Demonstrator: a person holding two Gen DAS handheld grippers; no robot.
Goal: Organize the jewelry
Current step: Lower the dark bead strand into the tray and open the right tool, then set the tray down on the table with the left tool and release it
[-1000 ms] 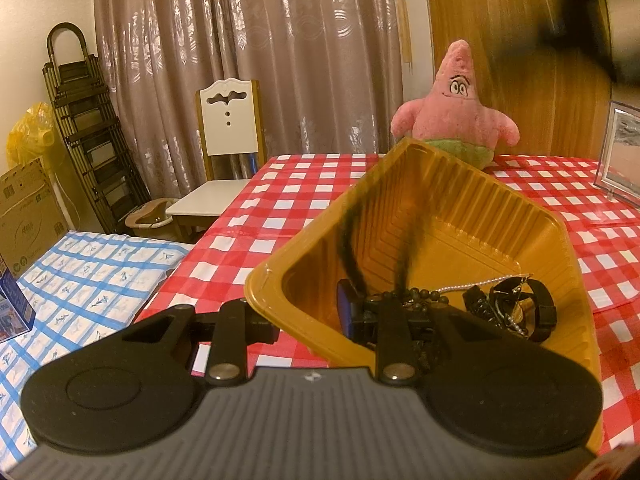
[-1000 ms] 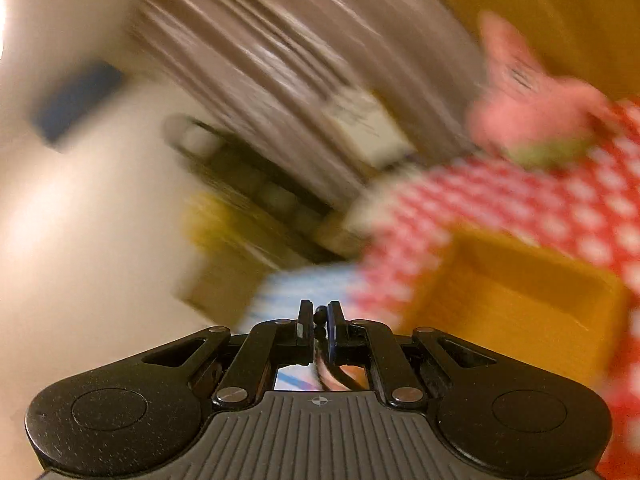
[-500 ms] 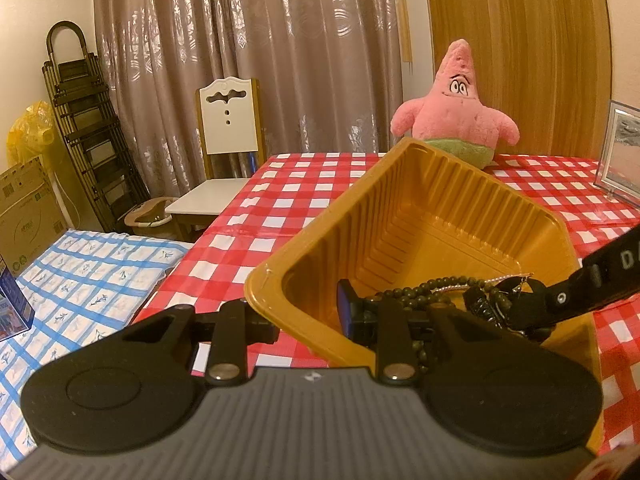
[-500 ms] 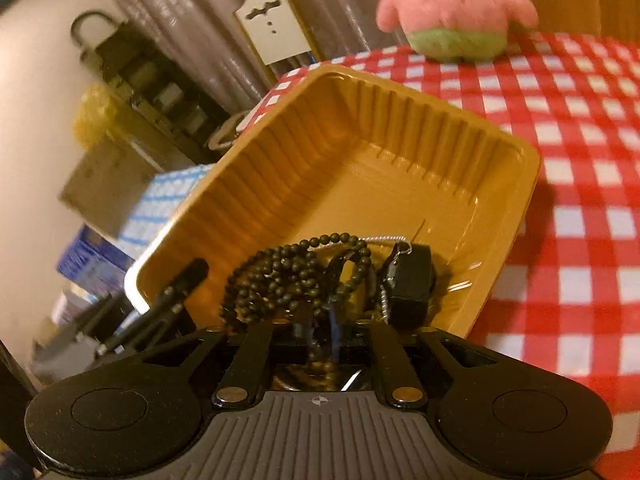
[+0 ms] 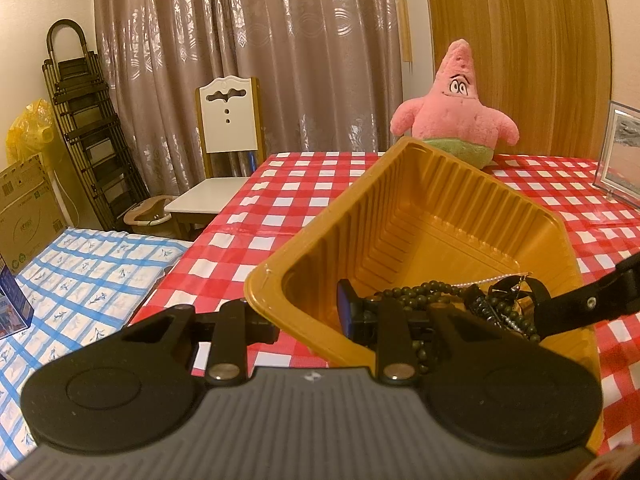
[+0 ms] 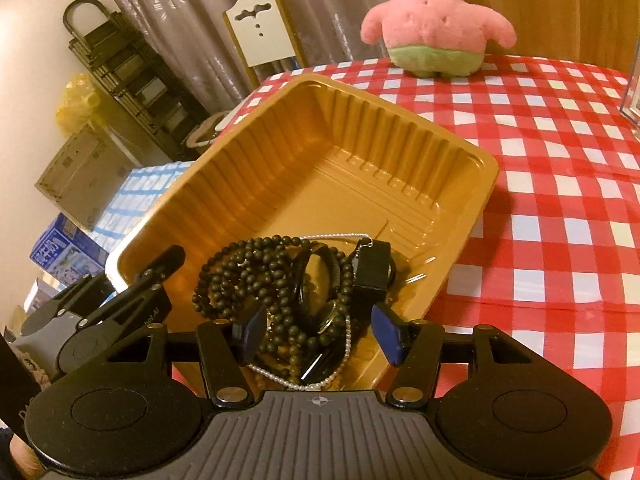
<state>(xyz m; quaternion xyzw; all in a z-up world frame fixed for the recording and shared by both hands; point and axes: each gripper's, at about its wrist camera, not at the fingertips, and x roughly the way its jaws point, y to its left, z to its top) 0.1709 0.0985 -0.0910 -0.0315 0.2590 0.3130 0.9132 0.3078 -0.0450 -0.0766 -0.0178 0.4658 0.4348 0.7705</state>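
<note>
Your right gripper [image 6: 320,332] has its jaws opening over the jewelry [image 6: 280,280], pads clear of it. Your left gripper [image 5: 304,320] is clamped on the near wall of the gold tray [image 5: 440,200], where the jewelry lies heaped at the near end.

Both cameras sit very near the yellow tray [image 5: 432,216] [image 6: 248,152], the left one looking across its near corner, the right one looking down inside, and both see the far pink toy [image 5: 456,112] [image 6: 436,24].
</note>
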